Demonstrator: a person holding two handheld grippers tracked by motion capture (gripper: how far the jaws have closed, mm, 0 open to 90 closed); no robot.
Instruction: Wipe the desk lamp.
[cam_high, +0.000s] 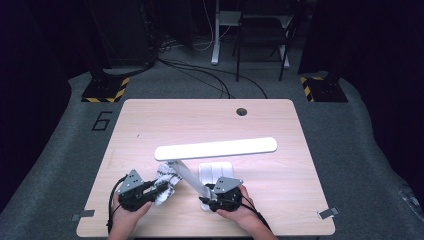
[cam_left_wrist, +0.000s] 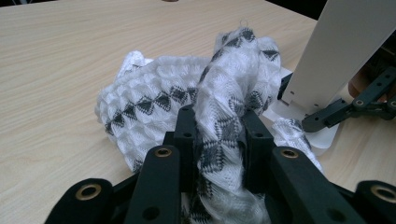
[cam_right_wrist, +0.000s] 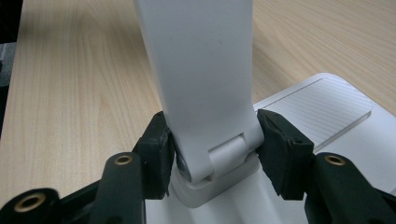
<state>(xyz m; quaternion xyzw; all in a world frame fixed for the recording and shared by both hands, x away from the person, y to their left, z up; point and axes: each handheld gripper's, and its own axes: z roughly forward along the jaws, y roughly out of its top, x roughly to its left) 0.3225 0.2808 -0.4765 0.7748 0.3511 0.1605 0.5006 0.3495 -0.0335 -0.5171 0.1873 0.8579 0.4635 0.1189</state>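
A white desk lamp stands on the wooden table (cam_high: 150, 120), with a long flat head (cam_high: 215, 148), a slanted arm (cam_high: 192, 177) and a flat base (cam_high: 216, 170). A white cloth with a grey diamond pattern (cam_high: 167, 180) lies bunched just left of the arm. My left gripper (cam_high: 160, 187) is shut on a fold of this cloth (cam_left_wrist: 154, 102), which rises between the jaws of the left gripper (cam_left_wrist: 217, 126). My right gripper (cam_high: 207, 192) holds the lamp arm (cam_right_wrist: 201, 70) just above its hinge. The right gripper's (cam_right_wrist: 212, 140) pads press on both edges of the arm, over the base (cam_right_wrist: 336, 126).
A round cable hole (cam_high: 242, 111) sits near the table's far edge. Beyond the table, cables (cam_high: 200, 70) run across grey floor to stands with yellow-black feet (cam_high: 105, 90). The left gripper view shows the lamp arm (cam_left_wrist: 345, 46) and the right gripper (cam_left_wrist: 336, 114) close beside the cloth.
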